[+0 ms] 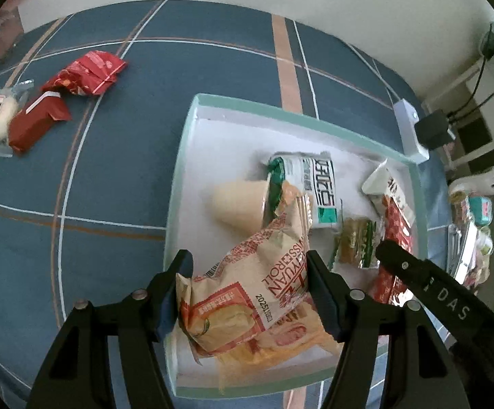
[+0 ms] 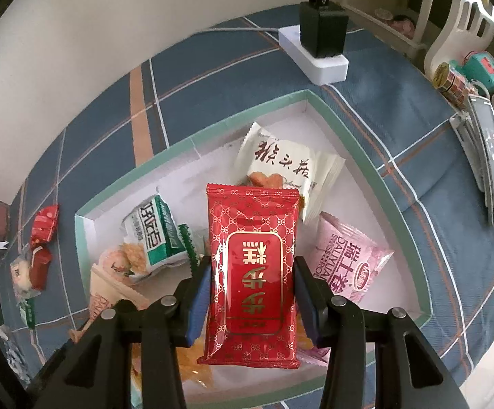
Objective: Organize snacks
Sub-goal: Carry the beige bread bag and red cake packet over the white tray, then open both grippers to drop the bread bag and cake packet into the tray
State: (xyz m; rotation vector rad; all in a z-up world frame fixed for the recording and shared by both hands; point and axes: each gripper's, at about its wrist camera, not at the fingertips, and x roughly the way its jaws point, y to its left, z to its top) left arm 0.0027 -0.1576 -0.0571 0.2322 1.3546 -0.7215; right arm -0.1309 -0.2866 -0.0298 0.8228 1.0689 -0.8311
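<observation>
Left gripper [image 1: 250,293] pinches a beige Swiss-roll packet [image 1: 247,300]; right gripper [image 2: 252,301] clamps a red packet [image 2: 252,272]; both above the box [image 2: 376,177]

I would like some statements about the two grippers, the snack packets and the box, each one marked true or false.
1. The right gripper holds a red packet over the box. True.
2. The left gripper holds nothing. False: a Swiss roll packet sits between its fingers.
3. The box holds no snacks. False: several packets lie in it, among them a pink packet.
4. Some red packets lie on the blue cloth outside the box. True.
5. A black charger is plugged into a white power strip. True.
</observation>
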